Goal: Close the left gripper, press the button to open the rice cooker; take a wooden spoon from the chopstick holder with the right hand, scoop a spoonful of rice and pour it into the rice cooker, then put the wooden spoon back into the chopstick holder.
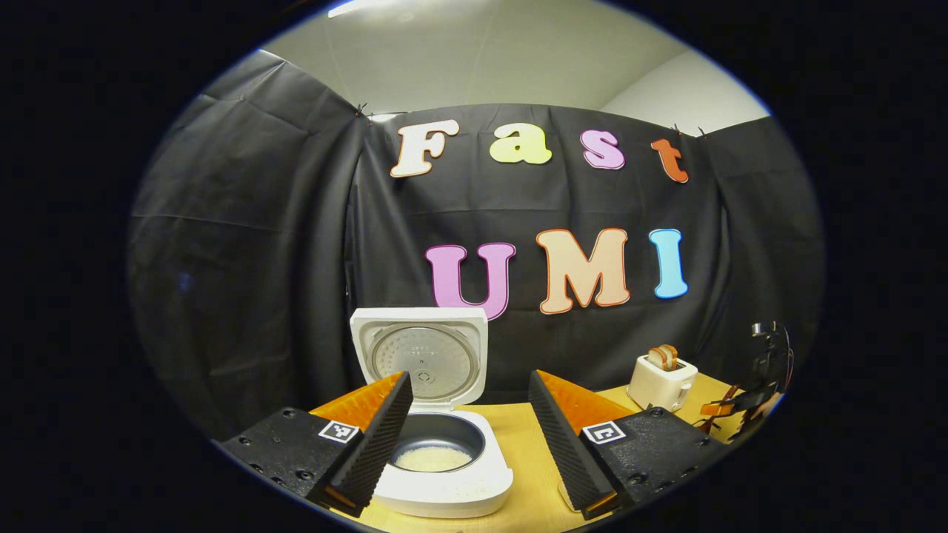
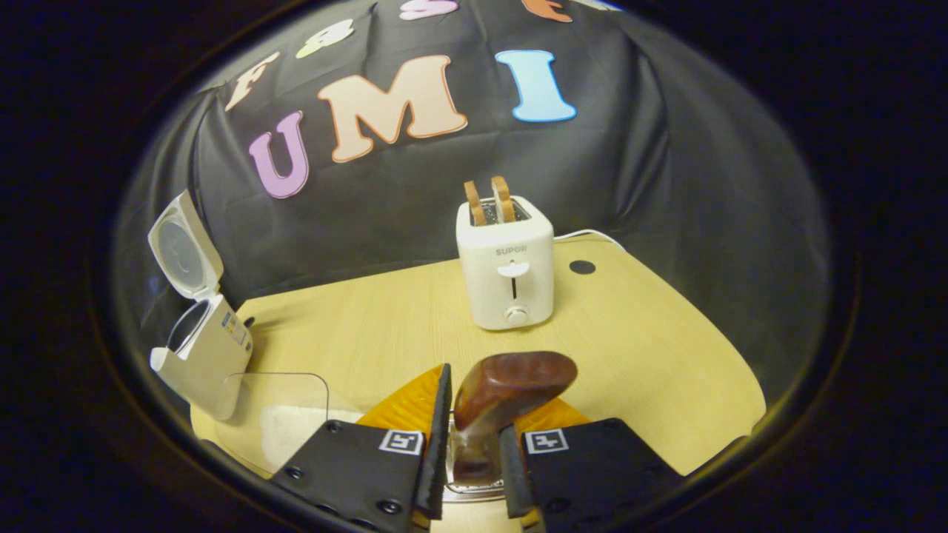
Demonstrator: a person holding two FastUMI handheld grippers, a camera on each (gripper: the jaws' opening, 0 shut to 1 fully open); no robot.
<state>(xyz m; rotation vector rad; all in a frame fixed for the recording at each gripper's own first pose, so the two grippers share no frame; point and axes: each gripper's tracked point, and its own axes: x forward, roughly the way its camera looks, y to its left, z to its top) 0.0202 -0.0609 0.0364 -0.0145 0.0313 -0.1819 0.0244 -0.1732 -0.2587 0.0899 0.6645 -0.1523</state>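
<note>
Open white rice cooker [image 1: 443, 451], rice inside

Dim, warm overhead light; fisheye-warped, darkened edges.

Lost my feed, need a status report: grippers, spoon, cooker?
Left gripper open, above open cooker. Right gripper shut on spoon. Rice in pot. Nothing in the way.

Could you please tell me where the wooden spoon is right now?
In the right gripper view, the wooden spoon sits clamped between the right gripper's fingers at bottom centre, in front of the toaster.
</note>
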